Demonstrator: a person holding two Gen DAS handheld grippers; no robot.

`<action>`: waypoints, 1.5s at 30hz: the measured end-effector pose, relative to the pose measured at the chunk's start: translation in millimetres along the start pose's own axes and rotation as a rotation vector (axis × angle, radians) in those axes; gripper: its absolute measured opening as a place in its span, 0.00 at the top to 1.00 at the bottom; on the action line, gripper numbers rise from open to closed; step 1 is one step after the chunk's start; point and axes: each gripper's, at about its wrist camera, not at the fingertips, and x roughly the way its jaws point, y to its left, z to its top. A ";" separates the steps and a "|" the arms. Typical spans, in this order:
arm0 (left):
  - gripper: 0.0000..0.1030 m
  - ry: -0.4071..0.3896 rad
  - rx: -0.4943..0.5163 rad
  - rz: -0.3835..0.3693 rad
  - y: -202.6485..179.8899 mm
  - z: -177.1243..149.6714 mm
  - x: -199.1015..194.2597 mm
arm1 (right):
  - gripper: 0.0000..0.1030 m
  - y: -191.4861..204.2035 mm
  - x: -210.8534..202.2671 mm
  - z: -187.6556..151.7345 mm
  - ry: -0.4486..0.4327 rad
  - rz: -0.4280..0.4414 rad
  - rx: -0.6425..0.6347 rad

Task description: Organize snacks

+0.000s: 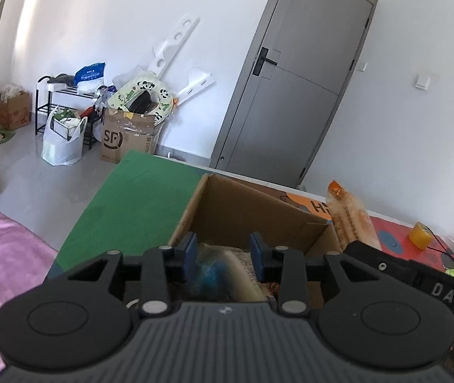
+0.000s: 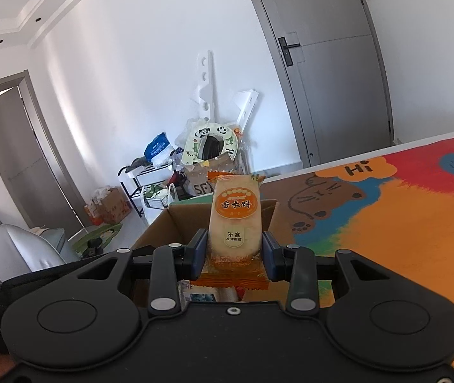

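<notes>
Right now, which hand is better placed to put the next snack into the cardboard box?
The right. Its tongs are shut on the rice cracker pack, held upright near the cardboard box. The left tongs hang over the box with a blurred packet between the pads, not clearly gripped.

1. The left gripper (image 1: pixel 223 255) points forward and somewhat downward, its two blue-padded fingers (image 1: pixel 190 252) standing parallel with a clear gap between them.
2. A blurred snack packet (image 1: pixel 223 271) shows in that gap below the pads; whether either pad touches it cannot be told.
3. The right gripper (image 2: pixel 235 252) also points forward and slightly down, and is rolled a little.
4. Its blue pads (image 2: pixel 200 250) press on both sides of an upright rice cracker packet (image 2: pixel 236 220), gripping its lower part.
5. In the left wrist view, the right gripper's black body appears at the right edge, close beside the left gripper.
</notes>
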 end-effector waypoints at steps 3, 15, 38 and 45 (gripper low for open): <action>0.52 -0.011 0.002 -0.003 0.9 1.3 -6.4 | 0.65 1.9 5.5 -1.5 0.011 0.001 0.002; 0.37 -0.026 0.009 -0.001 -2.1 4.3 -15.4 | 0.50 -0.9 3.0 -3.9 0.021 0.001 0.050; 0.11 -0.048 0.030 -0.009 -33.0 -7.1 -50.7 | 0.22 -59.5 -76.4 -12.9 -0.037 -0.057 0.124; 0.06 -0.040 0.051 -0.044 -43.3 -14.4 -63.2 | 0.11 -65.2 -99.3 -19.7 -0.044 -0.089 0.112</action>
